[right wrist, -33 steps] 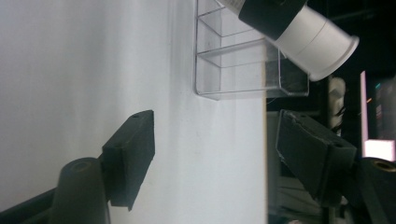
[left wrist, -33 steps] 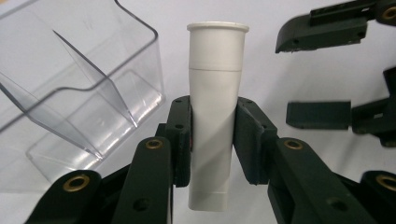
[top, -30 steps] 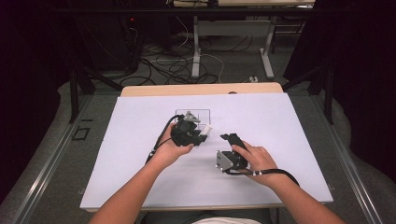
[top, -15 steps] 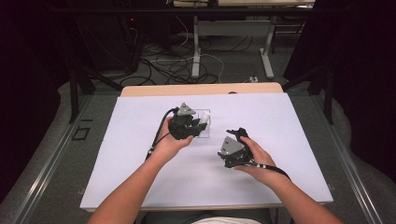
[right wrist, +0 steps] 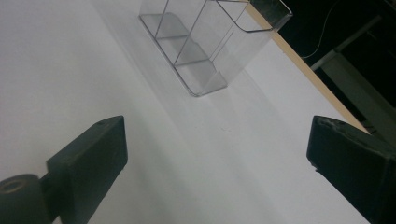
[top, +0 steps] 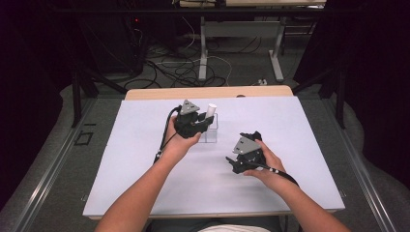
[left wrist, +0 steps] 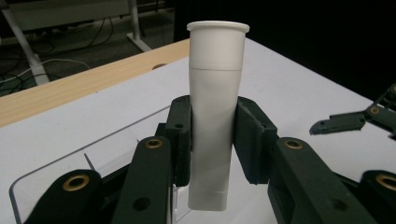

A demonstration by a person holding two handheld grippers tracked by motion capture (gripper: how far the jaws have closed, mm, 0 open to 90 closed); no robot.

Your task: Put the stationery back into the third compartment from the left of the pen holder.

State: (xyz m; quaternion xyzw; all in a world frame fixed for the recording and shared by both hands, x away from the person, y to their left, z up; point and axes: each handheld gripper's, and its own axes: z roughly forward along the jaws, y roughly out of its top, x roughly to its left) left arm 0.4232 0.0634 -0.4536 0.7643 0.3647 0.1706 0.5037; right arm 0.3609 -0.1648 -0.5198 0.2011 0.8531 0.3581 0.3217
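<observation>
High view has your left hand-held gripper (top: 202, 122) over the middle of the table (top: 121, 164), toward the far edge, with a white tube (top: 211, 108) standing up just past it and a clear plastic organizer (top: 211, 131) directly under and beside it. In the left gripper view your left hand-held gripper's (left wrist: 214, 140) jaws are closed onto the white tube (left wrist: 215, 116), one pad pressed to each side of its lower half. The tube stands upright with its wider cap end on top, and its flat bottom end hangs above the clear plastic organizer (left wrist: 56, 168), whose rim shows at the lower left. Whether the tube's bottom touches the organizer I cannot tell.

Your right hand-held gripper (top: 247, 145) sits nearer the table's near edge and toward its right side, well apart from the left one. In the right gripper view your right hand-held gripper's (right wrist: 217, 149) jaws are spread wide with nothing between them, over bare white table (right wrist: 70, 70). The clear plastic organizer (right wrist: 210, 42) lies ahead of them, its dividers forming several compartments, close to the table's wooden far edge.
</observation>
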